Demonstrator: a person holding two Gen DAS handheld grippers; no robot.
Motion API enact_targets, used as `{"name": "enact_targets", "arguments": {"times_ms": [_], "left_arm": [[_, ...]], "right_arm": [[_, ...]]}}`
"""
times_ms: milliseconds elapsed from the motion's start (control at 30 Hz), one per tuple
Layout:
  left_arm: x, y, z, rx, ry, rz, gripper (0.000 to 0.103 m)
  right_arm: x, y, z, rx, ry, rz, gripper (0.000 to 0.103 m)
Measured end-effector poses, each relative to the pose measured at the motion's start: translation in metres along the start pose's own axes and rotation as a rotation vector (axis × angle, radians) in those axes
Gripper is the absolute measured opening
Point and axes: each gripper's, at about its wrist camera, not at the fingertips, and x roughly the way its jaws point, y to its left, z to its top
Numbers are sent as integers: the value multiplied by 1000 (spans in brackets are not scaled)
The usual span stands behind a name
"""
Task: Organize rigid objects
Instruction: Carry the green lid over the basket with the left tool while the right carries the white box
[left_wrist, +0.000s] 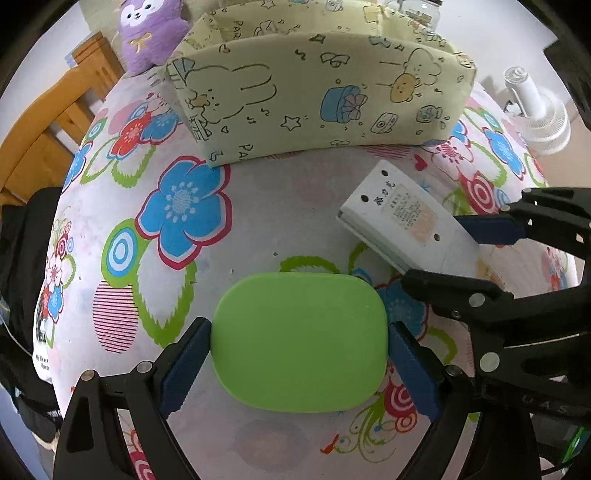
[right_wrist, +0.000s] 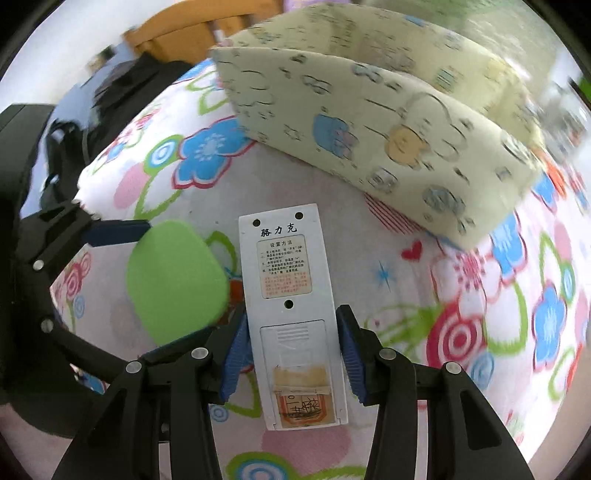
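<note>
In the left wrist view, the left hand-held gripper (left_wrist: 299, 354) reaches forward low over the flowered tabletop (left_wrist: 258, 214), its two blue pads pressed against the short sides of a flat green case (left_wrist: 299, 341), which it grips. Ahead stands a pale yellow fabric bin (left_wrist: 317, 96) with cartoon prints, open at the top. To the right, the right hand-held gripper (left_wrist: 454, 254) comes in from the side, its fingers flanking a white remote control (left_wrist: 402, 218) lying back-up.

In the right wrist view, the right hand-held gripper (right_wrist: 291, 354) points toward the fabric bin (right_wrist: 388, 140), and its blue pads close on the long edges of the remote control (right_wrist: 288, 302). Just to its left sits the green case (right_wrist: 173, 280), with the left hand-held gripper (right_wrist: 118, 232) entering from the left edge. The bin is blurred here.
</note>
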Motion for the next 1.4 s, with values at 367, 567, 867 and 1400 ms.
{"name": "enact_targets", "arguments": {"times_ms": [367, 567, 867, 1400], "left_arm": [[-26, 11, -10, 92, -44, -8, 95], [-41, 11, -8, 143, -79, -15, 95], [-67, 15, -10, 182, -139, -15, 95], [-105, 24, -5, 148, -237, -18, 95]], "right_arm": [[-24, 14, -13, 201, -38, -94, 49], [-43, 23, -25, 313, -83, -137, 49], [-73, 35, -31, 404, -134, -208, 49], [-111, 46, -23, 440, -213, -244, 49]]}}
